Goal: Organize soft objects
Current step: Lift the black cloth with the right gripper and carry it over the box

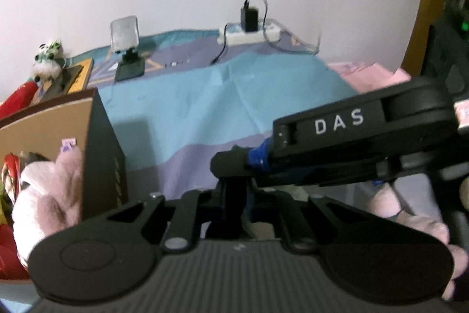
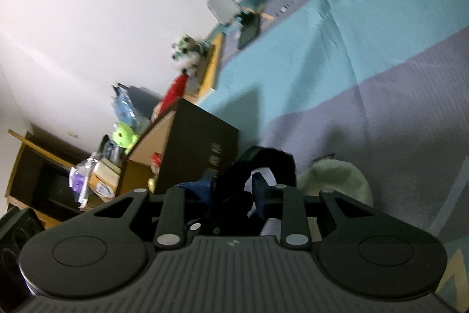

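Observation:
In the right wrist view my right gripper [image 2: 234,189] is shut on a dark plush toy [image 2: 263,166] that bulges up between its blue-padded fingers [image 2: 259,192]. A pale green soft toy [image 2: 337,181] lies on the bedspread just right of it. In the left wrist view my left gripper [image 1: 234,195] sits low, its fingertips hidden under the right gripper's body [image 1: 351,137], which crosses in front; I cannot tell its state. A pink plush [image 1: 47,195] sits in the open cardboard box [image 1: 96,151] at left. Another pink plush [image 1: 410,219] lies at lower right.
The blue and purple bedspread [image 1: 219,107] stretches to the wall. A phone on a stand [image 1: 126,49], a power strip with a charger [image 1: 249,31] and a small panda toy [image 1: 47,57] are at the far edge. A wooden shelf with clutter [image 2: 58,175] stands beside the bed.

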### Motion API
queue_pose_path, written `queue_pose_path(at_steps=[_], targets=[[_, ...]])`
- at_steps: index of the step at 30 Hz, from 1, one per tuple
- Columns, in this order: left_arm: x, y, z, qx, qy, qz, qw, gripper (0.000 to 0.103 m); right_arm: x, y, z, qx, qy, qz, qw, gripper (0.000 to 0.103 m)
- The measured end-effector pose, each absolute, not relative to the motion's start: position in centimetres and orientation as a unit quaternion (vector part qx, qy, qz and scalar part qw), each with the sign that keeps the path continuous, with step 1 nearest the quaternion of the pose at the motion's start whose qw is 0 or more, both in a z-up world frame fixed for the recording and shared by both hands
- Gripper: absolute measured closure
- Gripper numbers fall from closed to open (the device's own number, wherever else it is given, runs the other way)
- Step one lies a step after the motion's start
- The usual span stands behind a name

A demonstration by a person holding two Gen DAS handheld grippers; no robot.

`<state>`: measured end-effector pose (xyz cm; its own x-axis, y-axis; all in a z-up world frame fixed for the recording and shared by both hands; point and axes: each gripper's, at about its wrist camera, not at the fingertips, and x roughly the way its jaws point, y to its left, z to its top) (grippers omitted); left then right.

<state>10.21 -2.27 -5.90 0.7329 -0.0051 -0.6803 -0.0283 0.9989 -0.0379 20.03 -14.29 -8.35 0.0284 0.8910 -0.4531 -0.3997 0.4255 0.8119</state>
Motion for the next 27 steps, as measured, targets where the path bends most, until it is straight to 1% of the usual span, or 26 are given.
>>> queue_pose_path(at_steps=[8, 12, 17, 21, 24, 27], targets=[[7.5, 0.6, -1.1, -0.056, 0.305, -0.013, 0.95, 0.096, 18.4, -12.7, -3.7, 0.269, 0.458, 0.505, 0.681, 0.092], [6.0, 3.3, 1.9, -0.059, 0.265, -0.008, 0.962, 0.096, 17.3, -9.9, -1.0, 0.266, 0.426, 0.531, 0.682, 0.092], [4.2, 7.6, 4.2, -0.052, 0.237, 0.02, 0.97, 0.096, 16.1, -4.5, 1.4, 0.247, 0.404, 0.564, 0.677, 0.091], [3.1, 11.5, 4.4, -0.06, 0.238, 0.045, 0.968, 0.096, 15.0, 0.0, 1.8, 0.228, 0.402, 0.579, 0.671, 0.091], [2.8, 14.5, 3.0, -0.078, 0.257, 0.059, 0.962, 0.096, 14.1, 3.3, 1.0, 0.203, 0.412, 0.579, 0.673, 0.091], [3.0, 17.1, 0.8, -0.096, 0.286, 0.07, 0.951, 0.096, 13.4, 6.0, -1.0, 0.181, 0.436, 0.568, 0.674, 0.091]])
